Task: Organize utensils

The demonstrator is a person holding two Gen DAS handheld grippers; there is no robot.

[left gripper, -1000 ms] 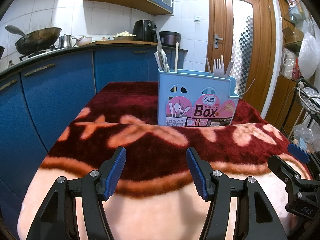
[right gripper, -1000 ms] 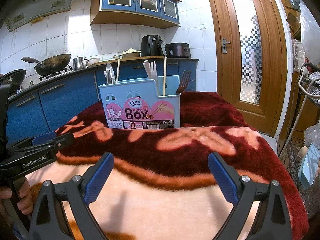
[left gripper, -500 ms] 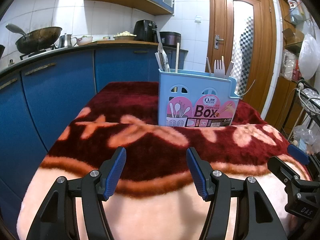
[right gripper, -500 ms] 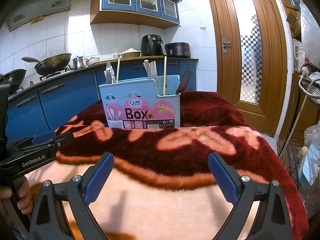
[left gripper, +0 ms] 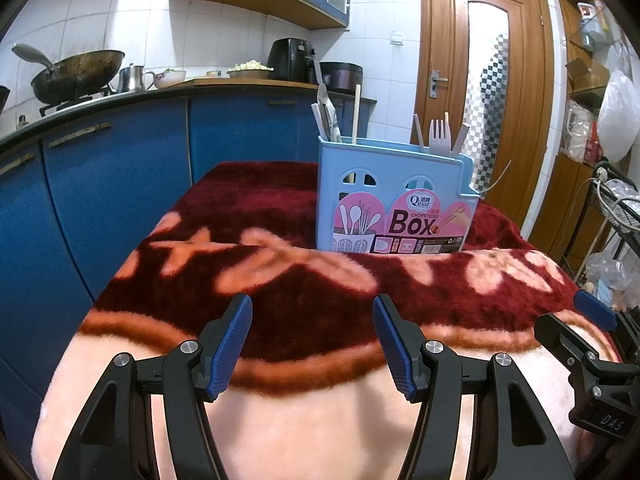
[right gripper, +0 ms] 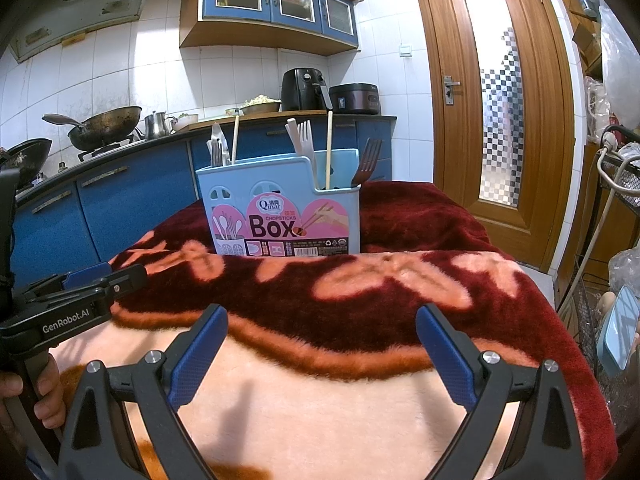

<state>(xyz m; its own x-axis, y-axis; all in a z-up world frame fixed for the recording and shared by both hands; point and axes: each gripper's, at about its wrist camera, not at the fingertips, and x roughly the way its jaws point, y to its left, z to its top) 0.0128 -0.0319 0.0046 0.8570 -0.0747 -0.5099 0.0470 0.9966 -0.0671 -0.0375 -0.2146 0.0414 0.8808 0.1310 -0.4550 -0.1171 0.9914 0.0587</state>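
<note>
1. We found the blue chopsticks box standing upright on the red flowered blanket that covered the worktop, well ahead of both tools; forks, a wooden chopstick and other utensils stood in its compartments.
2. The left gripper hovered low over the blanket's pale border with its fingers apart and nothing between them; the right gripper hovered likewise, fingers spread wider still, also empty.
3. We saw no loose utensil lying on the blanket in either view; so we judged the step in hand to be a reach toward the box, whether to re-sort its contents or to finish.
4. To do it well, we would approach one handle from above; close on its upper part, clear of the neighbours; lift straight up so that the light box did not tip; the other tool could steady the wall.
</note>
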